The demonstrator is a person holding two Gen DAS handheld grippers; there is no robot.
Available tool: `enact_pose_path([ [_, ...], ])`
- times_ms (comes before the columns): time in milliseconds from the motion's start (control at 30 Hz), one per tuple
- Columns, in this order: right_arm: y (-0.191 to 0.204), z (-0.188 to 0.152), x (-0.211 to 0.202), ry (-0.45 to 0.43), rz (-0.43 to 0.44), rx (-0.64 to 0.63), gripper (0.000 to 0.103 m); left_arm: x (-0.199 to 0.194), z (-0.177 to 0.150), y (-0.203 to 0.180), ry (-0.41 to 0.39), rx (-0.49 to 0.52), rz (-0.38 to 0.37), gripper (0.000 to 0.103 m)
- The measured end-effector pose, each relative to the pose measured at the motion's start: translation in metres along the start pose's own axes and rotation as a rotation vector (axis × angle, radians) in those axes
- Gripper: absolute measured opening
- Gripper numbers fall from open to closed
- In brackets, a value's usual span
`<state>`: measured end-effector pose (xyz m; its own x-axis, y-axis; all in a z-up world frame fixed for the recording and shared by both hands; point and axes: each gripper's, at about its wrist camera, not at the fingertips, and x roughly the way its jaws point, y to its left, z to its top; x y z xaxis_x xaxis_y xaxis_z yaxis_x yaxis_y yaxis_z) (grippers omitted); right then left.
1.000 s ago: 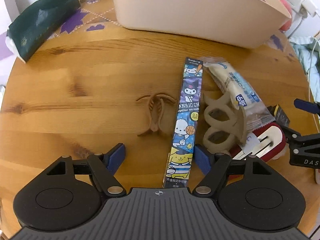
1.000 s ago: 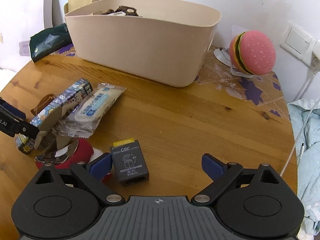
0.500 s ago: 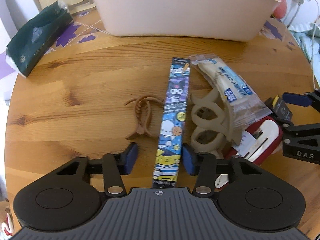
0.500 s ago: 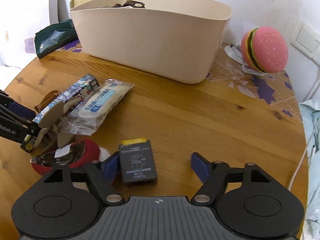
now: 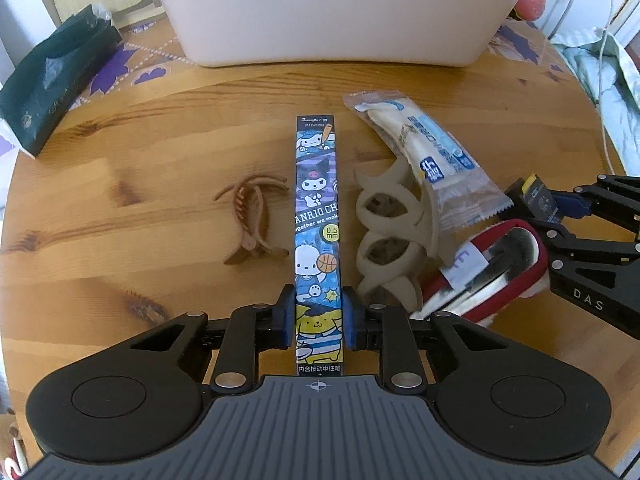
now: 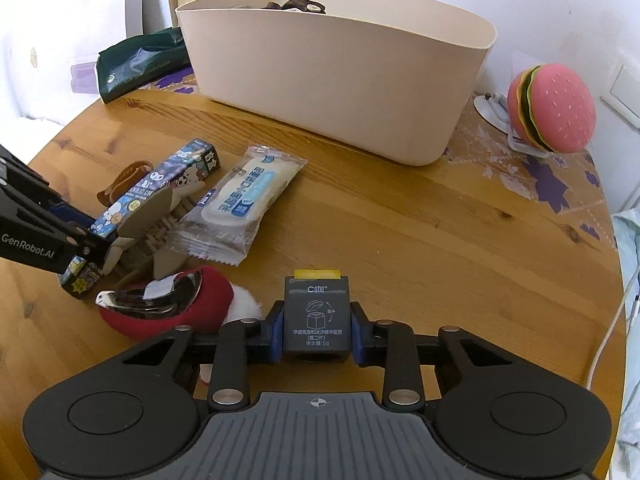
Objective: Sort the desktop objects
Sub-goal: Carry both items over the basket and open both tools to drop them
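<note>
A long cartoon-printed pen box lies on the round wooden table, pointing toward the beige bin. My left gripper is closing on the box's near end, and both blue pads press its sides. A small dark grey box with a yellow tab sits between the blue pads of my right gripper, whose jaws are closing and touch its two sides. In the left wrist view that same dark box shows at the right edge.
Beside the pen box lie a brown hair claw, a large beige hair claw, a white snack packet and a red case with a shiny insert. A green tissue pack and a burger toy flank the bin.
Both grippers went from wide open to closed on their objects, the left on the pen box and the right on the dark grey box. Neither hand shifted much.
</note>
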<state>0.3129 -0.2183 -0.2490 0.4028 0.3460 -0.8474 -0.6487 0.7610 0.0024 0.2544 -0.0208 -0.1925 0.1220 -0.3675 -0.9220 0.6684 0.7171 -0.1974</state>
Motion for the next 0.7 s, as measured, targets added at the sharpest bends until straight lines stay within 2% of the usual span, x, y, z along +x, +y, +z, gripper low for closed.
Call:
enact_pose_path([
  [700, -0.003, -0.012, -0.043, -0.059, -0.012, 0.089, 0.029, -0.028, -0.009, 0.001, -0.073, -0.037, -0.046, 0.023],
])
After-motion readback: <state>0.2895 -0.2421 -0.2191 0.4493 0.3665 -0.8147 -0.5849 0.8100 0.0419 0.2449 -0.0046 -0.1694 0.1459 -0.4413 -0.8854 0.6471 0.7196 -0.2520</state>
